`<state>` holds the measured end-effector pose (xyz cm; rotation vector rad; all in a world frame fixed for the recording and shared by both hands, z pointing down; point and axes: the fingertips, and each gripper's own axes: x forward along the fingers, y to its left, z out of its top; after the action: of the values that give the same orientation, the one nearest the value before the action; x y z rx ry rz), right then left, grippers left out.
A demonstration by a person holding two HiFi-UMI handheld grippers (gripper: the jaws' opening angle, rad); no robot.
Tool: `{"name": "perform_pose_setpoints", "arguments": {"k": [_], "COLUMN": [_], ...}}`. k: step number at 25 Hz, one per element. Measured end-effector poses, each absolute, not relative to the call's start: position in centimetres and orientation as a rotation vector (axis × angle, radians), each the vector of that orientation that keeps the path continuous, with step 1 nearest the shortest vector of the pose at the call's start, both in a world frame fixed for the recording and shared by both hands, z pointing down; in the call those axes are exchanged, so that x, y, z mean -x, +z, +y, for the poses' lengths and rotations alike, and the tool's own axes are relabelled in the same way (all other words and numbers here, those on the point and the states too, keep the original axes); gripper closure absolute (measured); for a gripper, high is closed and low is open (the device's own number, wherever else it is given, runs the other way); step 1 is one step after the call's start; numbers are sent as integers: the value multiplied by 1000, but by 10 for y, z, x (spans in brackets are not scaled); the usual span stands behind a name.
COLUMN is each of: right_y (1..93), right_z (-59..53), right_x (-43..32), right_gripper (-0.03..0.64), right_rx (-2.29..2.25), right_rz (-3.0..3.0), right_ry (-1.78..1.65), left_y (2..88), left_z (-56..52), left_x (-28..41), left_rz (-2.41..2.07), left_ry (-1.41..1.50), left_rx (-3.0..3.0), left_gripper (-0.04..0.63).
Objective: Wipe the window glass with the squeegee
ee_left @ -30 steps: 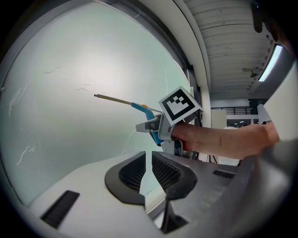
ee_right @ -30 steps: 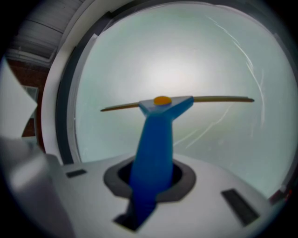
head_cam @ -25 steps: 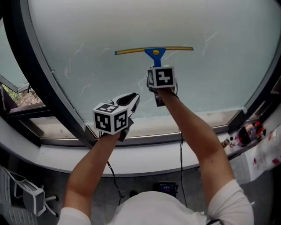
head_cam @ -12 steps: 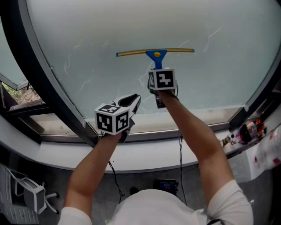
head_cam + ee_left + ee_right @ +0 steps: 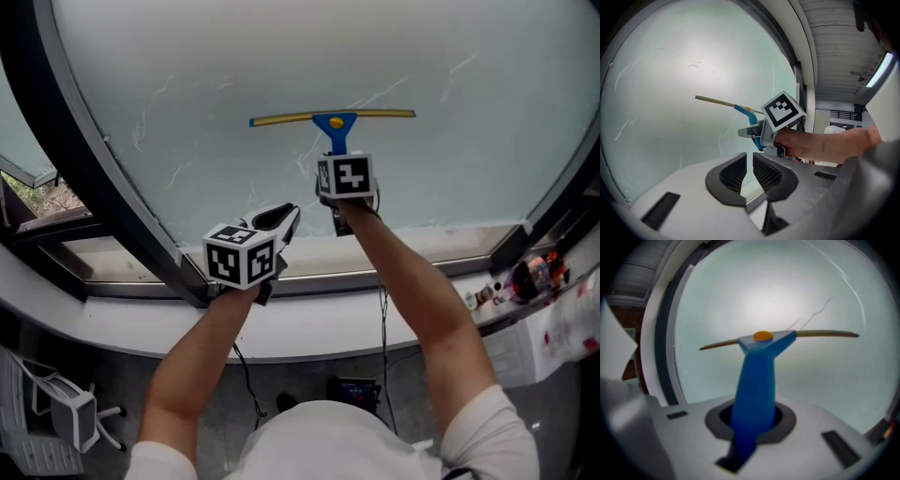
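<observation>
A squeegee (image 5: pixel 333 119) with a yellow blade and a blue handle lies flat against the frosted window glass (image 5: pixel 281 56), its blade level. My right gripper (image 5: pixel 337 159) is shut on the blue handle (image 5: pixel 754 380) below the blade; its jaws have just been closing tighter on it. In the right gripper view the handle rises from between the jaws (image 5: pixel 752 420). My left gripper (image 5: pixel 284 216) hovers lower and to the left, near the sill, shut with nothing in it (image 5: pixel 749 171). From the left gripper view the squeegee (image 5: pixel 740 108) and the right gripper (image 5: pixel 764 133) show side-on.
A dark window post (image 5: pixel 103 178) slants down the left of the pane. The grey sill (image 5: pixel 309 272) runs below the glass. Small items sit on the ledge at the right (image 5: pixel 530 277). A white stand (image 5: pixel 66 417) is on the floor at lower left.
The squeegee and my right gripper have slid a little way down the glass. My left gripper has sunk slightly too and stays shut.
</observation>
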<state>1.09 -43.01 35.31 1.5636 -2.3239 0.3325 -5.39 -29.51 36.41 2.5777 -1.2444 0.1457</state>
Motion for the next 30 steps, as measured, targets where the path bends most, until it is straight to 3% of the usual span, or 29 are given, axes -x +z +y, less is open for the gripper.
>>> {"name": "perform_pose_setpoints", "arguments": {"k": [30], "right_y": [448], "right_z": [-421], "right_x": [-14], "right_gripper": [569], "right_rx": [-1507], "right_rz": [-2229], "right_ry": [455], "left_y": [430], "left_z": [-292], "left_x": [54], "left_rz": [-1219], "left_ry": [192], "left_rx": [-2465], "left_gripper": [529]}}
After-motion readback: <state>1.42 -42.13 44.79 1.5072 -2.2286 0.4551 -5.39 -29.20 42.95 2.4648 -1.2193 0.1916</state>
